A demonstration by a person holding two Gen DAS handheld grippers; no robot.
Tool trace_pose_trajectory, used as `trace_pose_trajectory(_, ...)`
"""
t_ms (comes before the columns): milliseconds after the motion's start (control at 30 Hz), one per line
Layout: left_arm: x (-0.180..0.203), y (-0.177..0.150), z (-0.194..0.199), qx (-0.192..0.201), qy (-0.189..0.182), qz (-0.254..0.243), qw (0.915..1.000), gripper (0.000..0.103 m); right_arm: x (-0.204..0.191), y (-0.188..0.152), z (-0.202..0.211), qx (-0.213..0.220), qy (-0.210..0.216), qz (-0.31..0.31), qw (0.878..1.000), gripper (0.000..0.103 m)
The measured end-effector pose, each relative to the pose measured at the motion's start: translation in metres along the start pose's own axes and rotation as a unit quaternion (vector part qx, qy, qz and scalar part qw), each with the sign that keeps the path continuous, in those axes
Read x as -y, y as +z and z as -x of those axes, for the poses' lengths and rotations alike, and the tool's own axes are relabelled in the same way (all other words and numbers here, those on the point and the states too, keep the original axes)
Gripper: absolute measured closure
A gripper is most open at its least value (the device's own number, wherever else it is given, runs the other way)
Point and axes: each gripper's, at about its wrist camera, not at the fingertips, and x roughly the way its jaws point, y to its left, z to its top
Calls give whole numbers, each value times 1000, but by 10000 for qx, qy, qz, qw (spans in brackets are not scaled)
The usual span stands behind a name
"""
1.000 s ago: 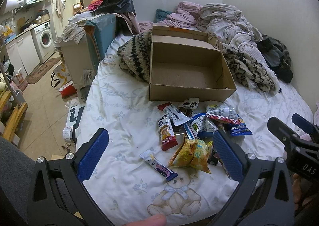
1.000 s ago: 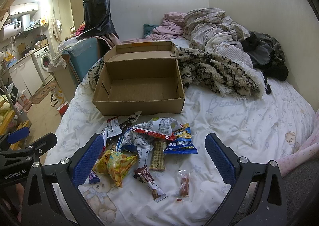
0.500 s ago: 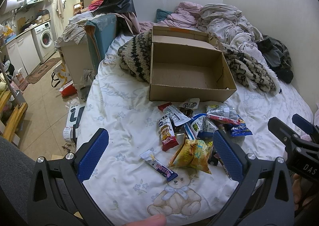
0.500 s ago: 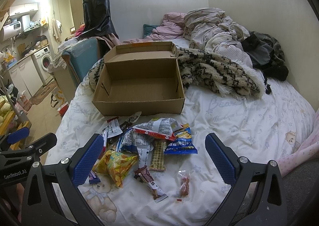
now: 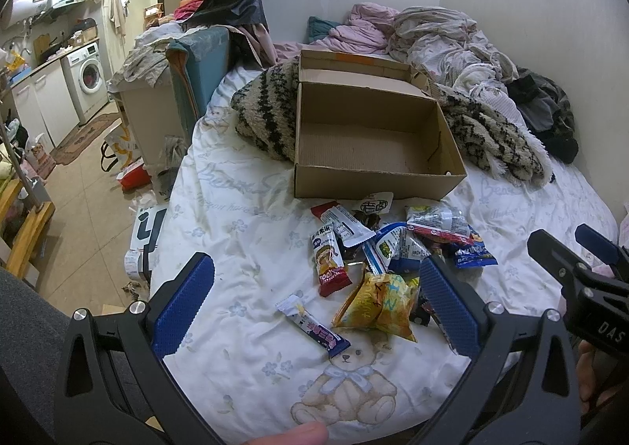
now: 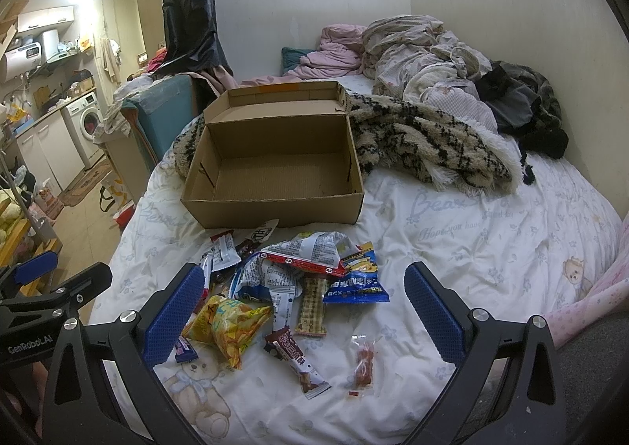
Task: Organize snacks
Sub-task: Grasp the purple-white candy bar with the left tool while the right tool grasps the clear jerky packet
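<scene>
Snacks (image 6: 298,287) lie in a loose heap on the bed (image 6: 491,248), just in front of an open cardboard box (image 6: 275,205) whose interior holds nothing. The left claw (image 5: 314,303) hovers over the near edge of the bed, fingers spread wide apart and holding nothing; a purple bar (image 5: 314,327) lies between its fingers, and a yellow packet (image 5: 377,301) sits just beside its right finger. The right claw (image 6: 300,317) is likewise spread wide and holds nothing; between its fingers lie the yellow packet (image 6: 228,323), a brown bar (image 6: 297,360) and a small clear sachet (image 6: 363,362). A blue packet (image 6: 359,280) rests farther in. A striped blanket (image 6: 424,146) lies behind the box.
</scene>
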Motion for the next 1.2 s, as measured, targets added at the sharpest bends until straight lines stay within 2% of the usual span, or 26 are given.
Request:
trace_pose_trajectory(100,0,0,-2,-55,-42,3,10000,0,0,0,0,3,7,0,10000,0)
trace_pose_trajectory(133,-5,12,0,-70,-49,7,10000,0,0,0,0,4,5,1,10000,0)
trace_pose_trajectory(333,0,21,-5,-247,-110,-74,9996,0,3,2,2,-60,10,-78,10000,0)
trace_pose_trajectory(633,7,37,-40,-996,-93,-140,9949,0,21,16,-14,-497,128,-405,9979,0)
trace_pose_trajectory(867,10,31,-78,-1833,-115,-82,9830,0,24,21,-40,-1066,189,-360,9935,0)
trace_pose_trajectory(1200,15,18,-106,-2368,-57,-209,9713,0,50,17,-82,-1945,64,-719,9783,0)
